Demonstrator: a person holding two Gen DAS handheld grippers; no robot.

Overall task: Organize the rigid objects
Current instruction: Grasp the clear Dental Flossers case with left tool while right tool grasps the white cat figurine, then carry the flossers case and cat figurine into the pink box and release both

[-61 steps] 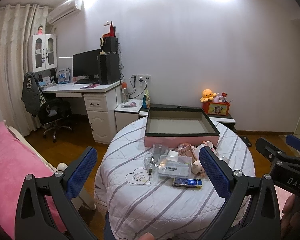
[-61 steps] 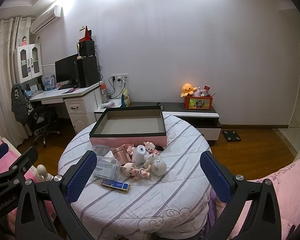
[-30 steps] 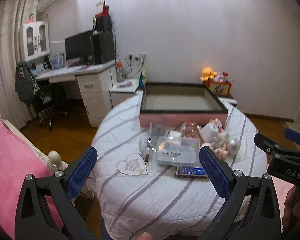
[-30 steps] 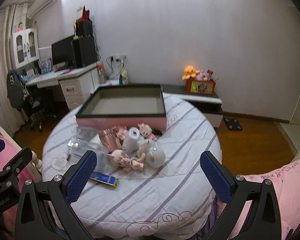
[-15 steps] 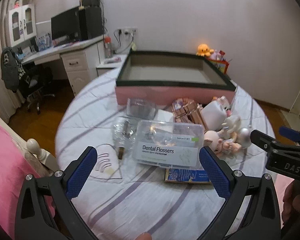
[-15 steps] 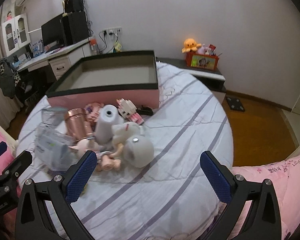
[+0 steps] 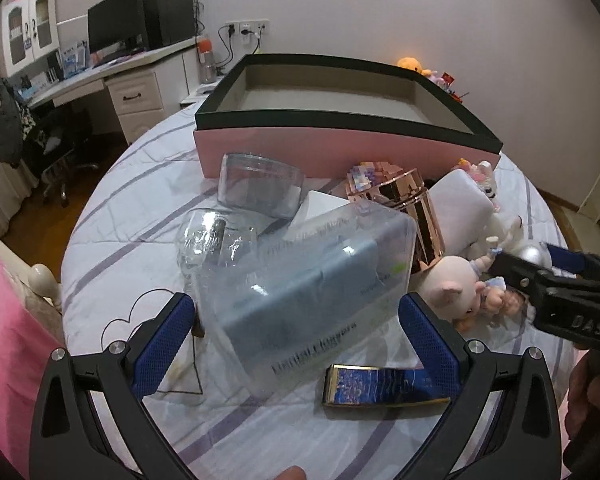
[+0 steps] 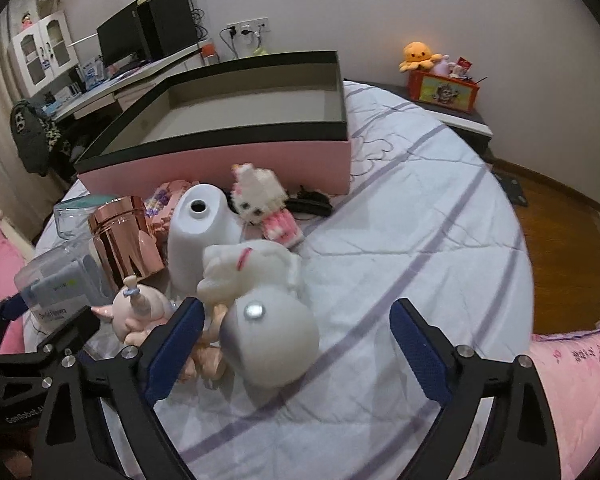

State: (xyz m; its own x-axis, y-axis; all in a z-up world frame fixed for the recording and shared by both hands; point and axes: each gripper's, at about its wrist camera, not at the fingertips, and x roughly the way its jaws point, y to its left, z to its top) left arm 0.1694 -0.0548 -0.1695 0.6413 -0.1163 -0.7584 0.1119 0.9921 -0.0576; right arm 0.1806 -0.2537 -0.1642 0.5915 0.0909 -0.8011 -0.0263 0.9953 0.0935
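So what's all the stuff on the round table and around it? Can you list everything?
Box: 1, pink with black rim, empty, back of table.
Clear floss box: 1, see-through, between the left fingers, not gripped.
Clear tub: 1, in front of the pink box.
Rose-gold can: 1, shiny, upright.
White bottle: 1, upright, beside the can.
Brick kitten: 1, white and pink, near the box.
White round toy: 1, between the right fingers.
Pig doll: 1, pink, lying down.
Blue flat box: 1, blue and gold, table front.
Tablecloth: 1, white with purple stripes.
Octopus plush: 1, orange, far shelf.
Left gripper: 1, black and blue, open.
Right gripper: 1, open, jaws closing.
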